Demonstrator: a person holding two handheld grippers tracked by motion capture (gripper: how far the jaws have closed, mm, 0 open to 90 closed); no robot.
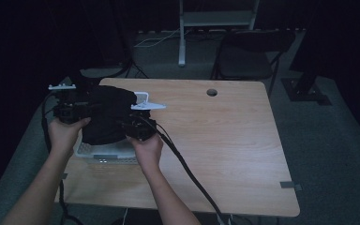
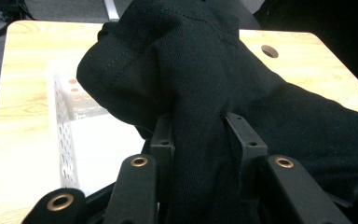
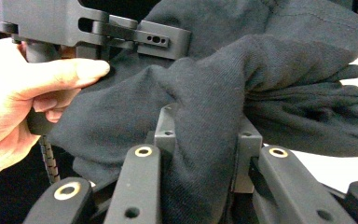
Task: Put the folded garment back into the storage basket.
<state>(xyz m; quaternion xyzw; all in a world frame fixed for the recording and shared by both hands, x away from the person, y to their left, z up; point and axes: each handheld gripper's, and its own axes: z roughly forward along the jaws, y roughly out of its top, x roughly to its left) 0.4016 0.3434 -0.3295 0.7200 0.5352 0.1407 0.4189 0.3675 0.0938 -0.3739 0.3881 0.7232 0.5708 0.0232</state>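
A bunched black cotton-knit garment hangs between both tools, held just above a white perforated plastic basket at the left end of the pale wooden table. It sags in heavy folds, so it looks soft, limp and light, with nothing stiff to steer by; any fold gathered thick enough should hold, and a seam or hem edge would likely grip best.

In the left gripper view, the left gripper has its jaws clamped on a thick pleat of the cloth, fabric bulging up past them. In the right gripper view, the right gripper is pinched the same way on another gathered ridge, with the person's left hand facing it on the other tool's handle. Loose cloth could slump or snag on the basket's rim.
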